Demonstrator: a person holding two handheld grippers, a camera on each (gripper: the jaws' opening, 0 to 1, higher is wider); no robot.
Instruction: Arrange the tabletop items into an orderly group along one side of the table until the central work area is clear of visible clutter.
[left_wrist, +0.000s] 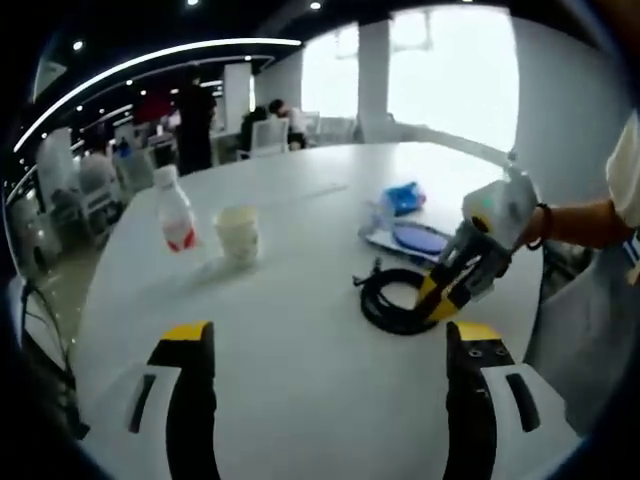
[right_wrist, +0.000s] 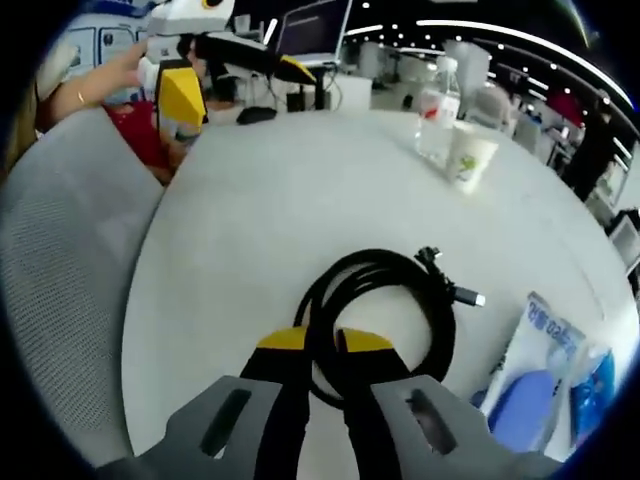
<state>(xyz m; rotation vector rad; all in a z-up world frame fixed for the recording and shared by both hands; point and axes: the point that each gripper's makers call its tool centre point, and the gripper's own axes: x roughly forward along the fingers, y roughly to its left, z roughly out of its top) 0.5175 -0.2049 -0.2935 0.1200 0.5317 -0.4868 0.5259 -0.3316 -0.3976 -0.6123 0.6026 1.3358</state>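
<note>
In the right gripper view the right gripper (right_wrist: 318, 350) has its jaws drawn narrow on the near arc of the coiled black cable (right_wrist: 380, 300), pinching it at about 6 o'clock of the loop; the left gripper view shows the same grip from across the desk. The left gripper (left_wrist: 330, 345) hovers with its jaws wide and nothing between them.

The step in hand looks like shifting the cable out of the middle. The next move likely calls for dragging or lifting the coil toward the flat packet (left_wrist: 410, 238) and blue pouch (left_wrist: 403, 197) at the edge, keeping the loose plug end (right_wrist: 470, 296) from trailing.

At 11 o'clock in the left gripper view a clear bottle (left_wrist: 175, 210) and paper cup (left_wrist: 239, 234) stand just beside each other, well apart from the cable. The white round desk (left_wrist: 300, 330) sits in an open office with bright windows, ceiling light strips and people beyond.
</note>
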